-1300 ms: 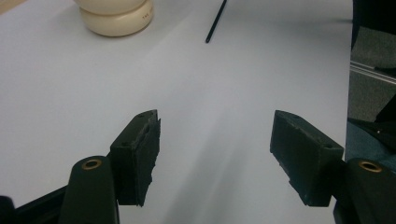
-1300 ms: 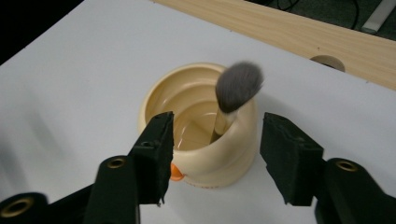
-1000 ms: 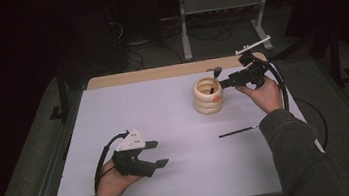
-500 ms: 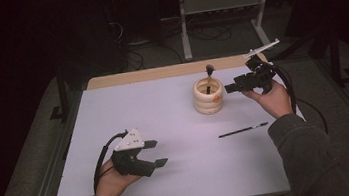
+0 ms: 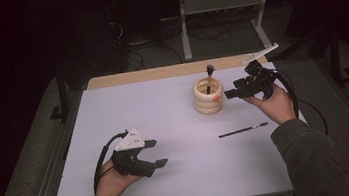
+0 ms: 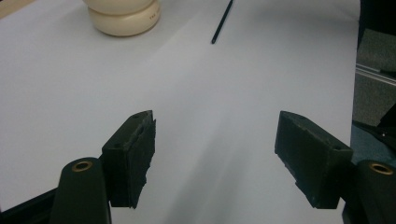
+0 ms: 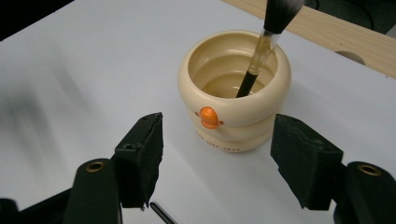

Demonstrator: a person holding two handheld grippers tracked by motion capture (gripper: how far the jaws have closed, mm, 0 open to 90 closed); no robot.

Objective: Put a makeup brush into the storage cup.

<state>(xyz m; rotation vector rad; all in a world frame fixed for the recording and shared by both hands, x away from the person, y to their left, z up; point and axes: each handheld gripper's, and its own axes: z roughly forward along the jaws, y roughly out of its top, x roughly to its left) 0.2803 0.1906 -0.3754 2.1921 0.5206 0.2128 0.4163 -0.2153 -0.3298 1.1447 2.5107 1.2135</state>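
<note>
- 1 makeup brush (image 5: pixel 209 76) stands in the cream holder (image 5: pixel 208 96); a thin brush (image 5: pixel 243 130) lies flat, long axis running left to right.
- Right gripper (image 5: pixel 230 93), jaws spread and just opening further, nothing between them, hovers beside the holder, nearer the thin brush.
- Left gripper (image 5: pixel 155 153), jaws spread, holds nothing, well apart.

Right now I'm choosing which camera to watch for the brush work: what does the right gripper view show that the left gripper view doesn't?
The right gripper view alone looks into the cream holder, showing the makeup brush standing inside, the orange button on its side and the wooden table edge.

The left gripper view alone shows the thin black brush lying flat on the table, in full length.

Both share the white tabletop, the holder's base, and a pair of open black jaws with nothing between them.
</note>
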